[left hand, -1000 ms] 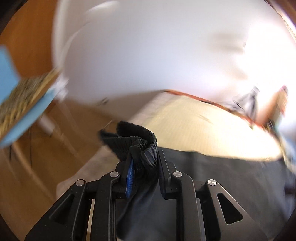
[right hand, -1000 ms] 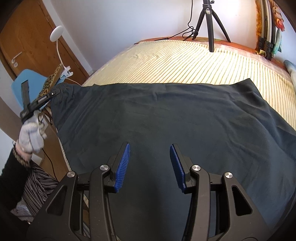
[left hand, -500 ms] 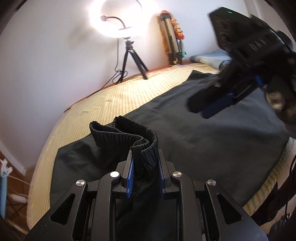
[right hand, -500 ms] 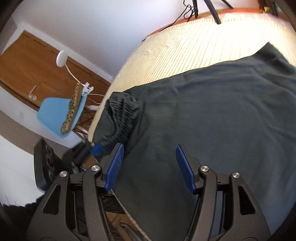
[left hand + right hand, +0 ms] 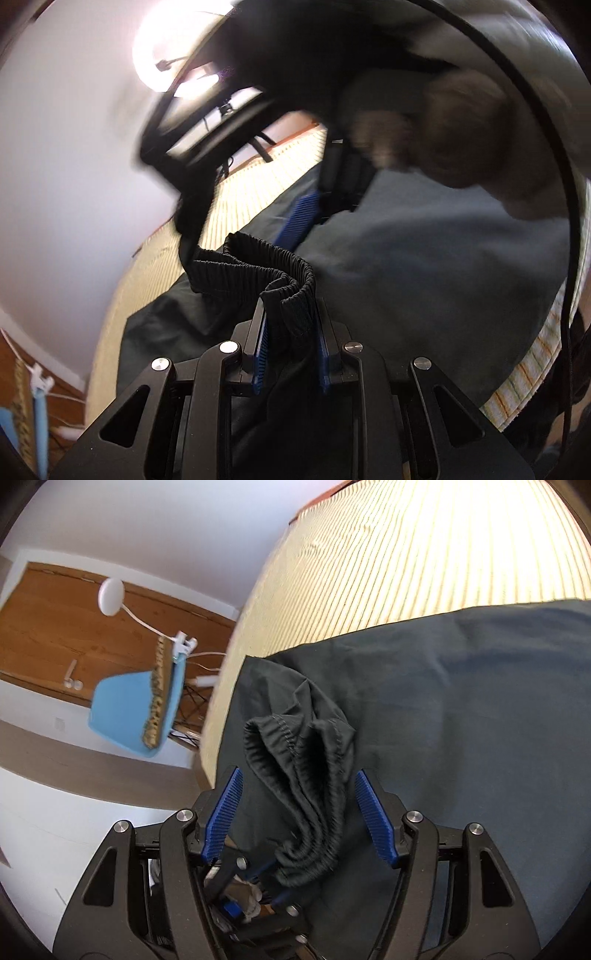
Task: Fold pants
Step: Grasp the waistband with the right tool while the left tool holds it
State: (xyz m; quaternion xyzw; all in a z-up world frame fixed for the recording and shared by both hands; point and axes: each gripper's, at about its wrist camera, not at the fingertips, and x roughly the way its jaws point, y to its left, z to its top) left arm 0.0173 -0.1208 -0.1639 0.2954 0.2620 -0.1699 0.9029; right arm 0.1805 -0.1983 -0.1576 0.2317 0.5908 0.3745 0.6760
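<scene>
Dark grey pants [image 5: 461, 701] lie spread on the striped bed [image 5: 406, 554]. My left gripper [image 5: 290, 310] is shut on the ribbed elastic waistband [image 5: 258, 258], which stands up bunched above its pads. In the right wrist view the same bunched waistband [image 5: 280, 746] hangs between the blue pads of my right gripper [image 5: 298, 775]. That gripper is open and its pads stand apart from the cloth. Under it, the left gripper [image 5: 277, 880] pinches the waistband's lower end. In the left wrist view, one blue pad [image 5: 299, 218] of the right gripper shows, blurred, just beyond the waistband.
A person's hand [image 5: 461, 140] and the right tool fill the upper right of the left wrist view, blurred. Left of the bed's edge are a blue chair [image 5: 125, 709], a white clip lamp [image 5: 110, 598] and a wooden door [image 5: 55, 635]. A ring light [image 5: 162, 48] glows behind.
The left gripper has swung in over the bed with the waistband. The right gripper has opened wider and moved left until the bunched waistband sits between its pads.
</scene>
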